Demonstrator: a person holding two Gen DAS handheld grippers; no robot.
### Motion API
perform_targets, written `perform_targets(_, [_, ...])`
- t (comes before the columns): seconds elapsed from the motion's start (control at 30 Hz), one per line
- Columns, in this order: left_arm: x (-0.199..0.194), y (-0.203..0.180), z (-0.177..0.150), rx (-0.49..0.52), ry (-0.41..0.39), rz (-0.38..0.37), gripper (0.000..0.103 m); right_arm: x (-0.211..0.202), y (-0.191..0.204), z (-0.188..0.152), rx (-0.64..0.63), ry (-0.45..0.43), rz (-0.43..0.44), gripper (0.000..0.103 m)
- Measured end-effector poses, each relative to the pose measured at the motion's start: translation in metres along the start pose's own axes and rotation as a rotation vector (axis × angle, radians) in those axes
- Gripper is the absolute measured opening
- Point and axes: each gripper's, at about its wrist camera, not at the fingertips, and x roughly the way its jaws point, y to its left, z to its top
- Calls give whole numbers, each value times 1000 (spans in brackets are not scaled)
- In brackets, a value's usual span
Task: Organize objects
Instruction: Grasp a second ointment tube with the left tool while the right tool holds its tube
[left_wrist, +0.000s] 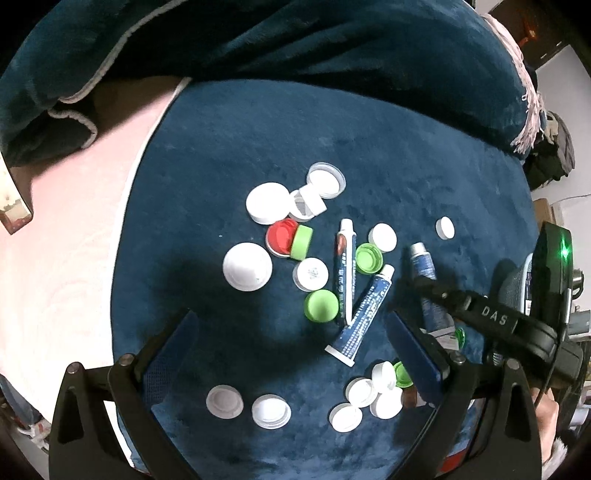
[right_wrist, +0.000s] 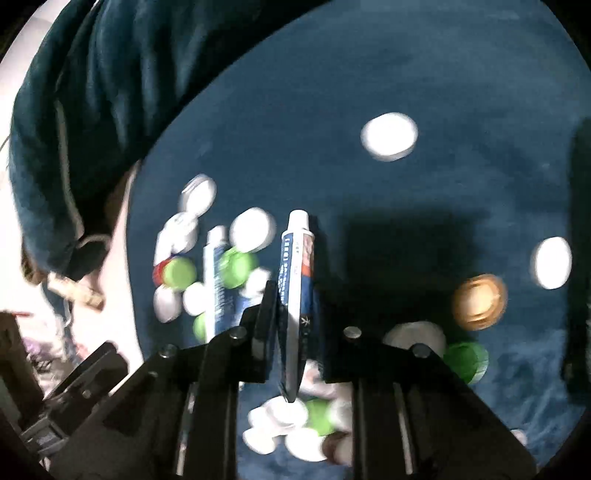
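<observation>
Three blue-and-white tubes lie among several white, green and red caps on a dark blue blanket (left_wrist: 258, 140). One tube (left_wrist: 345, 269) crosses a second tube (left_wrist: 364, 314) at the middle. My left gripper (left_wrist: 291, 350) hangs open above the blanket, its blue pads apart and touching nothing. From the right, my right gripper (left_wrist: 424, 286) is shut on the third tube (left_wrist: 423, 262). In the blurred right wrist view this gripper (right_wrist: 295, 314) has the tube (right_wrist: 295, 273) pinched edge-on between its fingers, cap end pointing away.
A cluster of white caps (left_wrist: 369, 398) lies by the left gripper's right finger; two more white caps (left_wrist: 247, 406) lie near the front. An orange cap (right_wrist: 480, 301) and a green cap (right_wrist: 465, 358) sit right of the held tube. Folded blanket (left_wrist: 295, 37) behind, pink sheet (left_wrist: 66, 240) left.
</observation>
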Motion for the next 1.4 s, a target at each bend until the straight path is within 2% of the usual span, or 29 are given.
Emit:
perform_targets(0.07, [0,4,0,-10,3,5,102,1,10,-2,-20,-17,-67,21])
perform_targets(0.13, [1,8,1,-23,8,7,102,-11,17,-11,-88,-73,-141,21])
perform_targets(0.2, [0,10,2,-31,5,4,102,-13,32,-17,-141,-86,-133,22])
perform_targets(0.27, [-2,10,3,-32,-5,1,102,-5,40,-23,-166,-36,-84,22])
perform_targets(0.37, [-2,11,2,-29,-4,1,102,17,42,-31,-133,62,-13,22])
perform_targets(0.4, [-2,12,2,-28,-2,2,102,24,42,-33,-122,81,-15,22])
perform_targets(0.47, [-2,12,2,-30,2,7,102,36,40,-37,-104,86,-102,20])
perform_targets(0.63, [-3,11,1,-33,3,3,102,41,43,-32,-88,20,-120,27])
perform_targets(0.77, [0,7,0,-20,12,-8,102,50,38,-27,-30,17,-49,27])
perform_targets(0.83, [-1,6,0,-15,9,-10,102,55,38,-28,-38,61,31,25])
perform_targets(0.87, [-1,7,1,-20,7,-11,102,53,38,-26,-30,75,50,20])
perform_targets(0.9, [-2,8,0,-25,6,-13,102,52,35,-27,-18,76,67,20])
perform_targets(1.07, [-3,11,1,-53,1,-21,102,21,33,-21,-18,25,92,20])
perform_targets(1.17, [1,8,0,-41,7,-20,102,-4,30,-12,-54,-23,25,20])
perform_targets(1.3, [12,-4,-3,-11,27,-46,102,-10,18,-3,-136,-16,-176,20])
perform_targets(1.33, [15,-9,-5,0,35,-58,102,-3,14,-1,-137,-6,-205,21])
perform_targets(1.4, [20,-20,-8,35,44,-59,102,6,4,1,-123,9,-207,23])
